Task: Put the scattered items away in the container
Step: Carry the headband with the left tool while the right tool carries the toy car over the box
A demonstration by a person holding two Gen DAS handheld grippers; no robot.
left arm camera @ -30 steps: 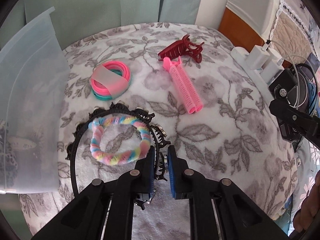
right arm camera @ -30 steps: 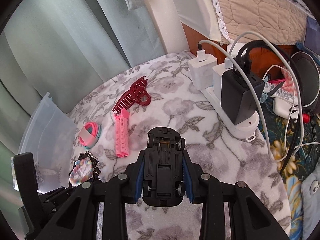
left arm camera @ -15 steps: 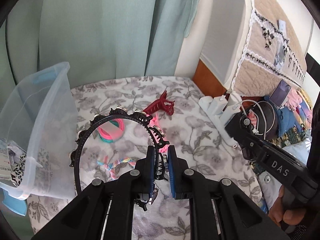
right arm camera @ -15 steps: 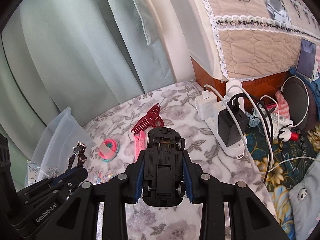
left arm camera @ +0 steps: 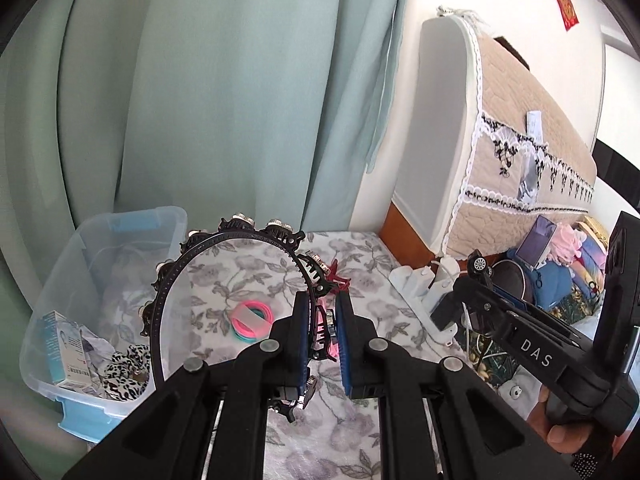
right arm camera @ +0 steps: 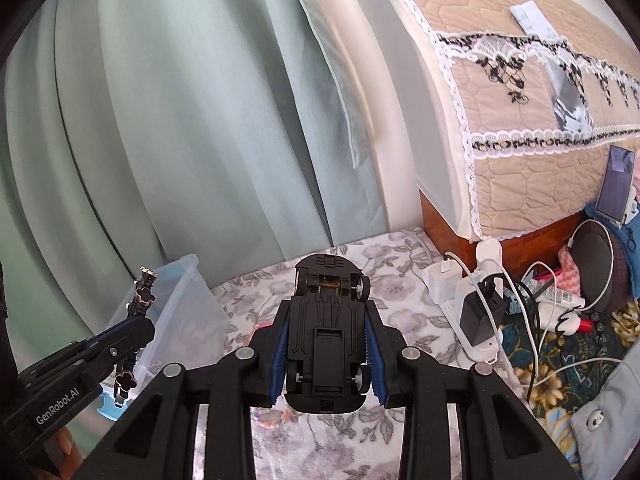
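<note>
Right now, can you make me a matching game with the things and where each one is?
Things:
1. black headband
2. toy car
3. pink hair ties
4. leopard-print scrunchie

Places:
A. inside the clear box
B. lying on the flowery blanket
C. held in the left gripper
D. held upside down in the right gripper

Pairs: 1-C, 2-D, 3-B, 4-A

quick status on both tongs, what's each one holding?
Left tongs: shut on the black toothed headband with jewelled studs.
Right tongs: shut on the upside-down black plastic toy car.
</note>
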